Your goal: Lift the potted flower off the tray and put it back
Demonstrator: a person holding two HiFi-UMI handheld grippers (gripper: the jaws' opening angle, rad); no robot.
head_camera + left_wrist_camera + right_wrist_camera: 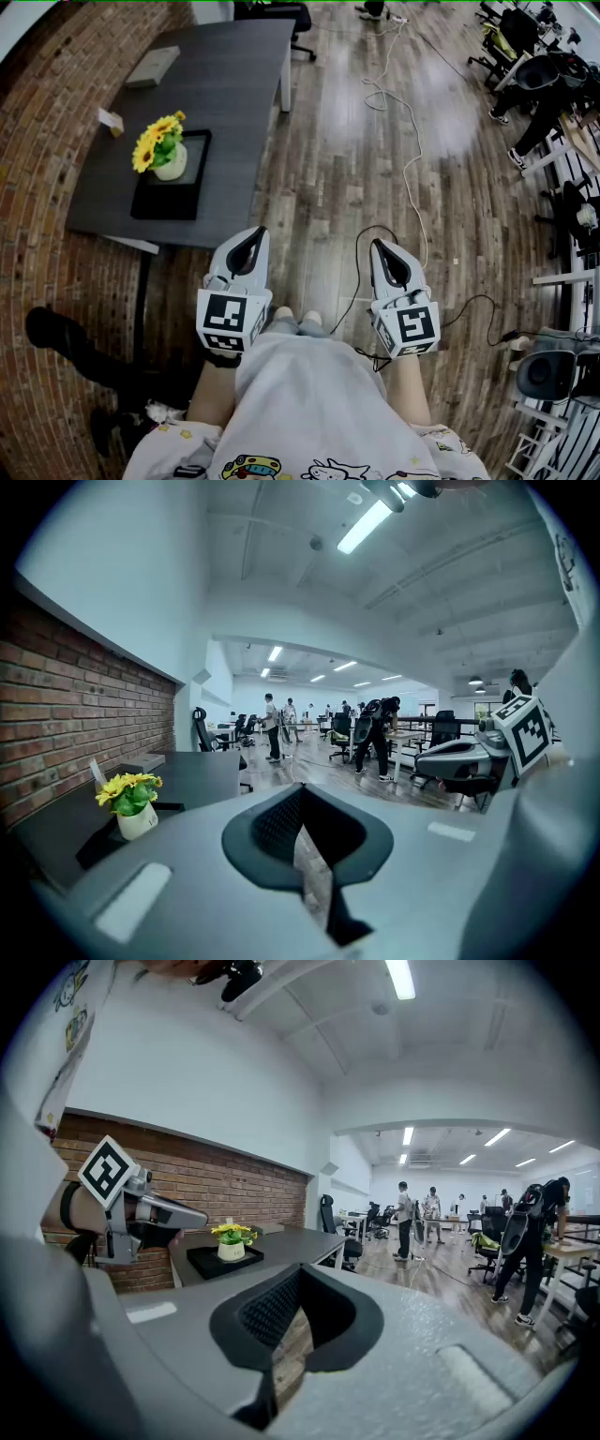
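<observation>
Standing back from the dark table, with both grippers held over the wooden floor. Left gripper: jaws pressed together, nothing between them. Right gripper: likewise pressed together and empty. The potted flower sits upright on the black tray on the table, beside the brick wall, well apart from both grippers.

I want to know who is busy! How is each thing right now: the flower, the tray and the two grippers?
potted flower: upright, standing on the tray.
tray: lying flat on the table.
left gripper: shut, holding nothing.
right gripper: shut, holding nothing.
</observation>
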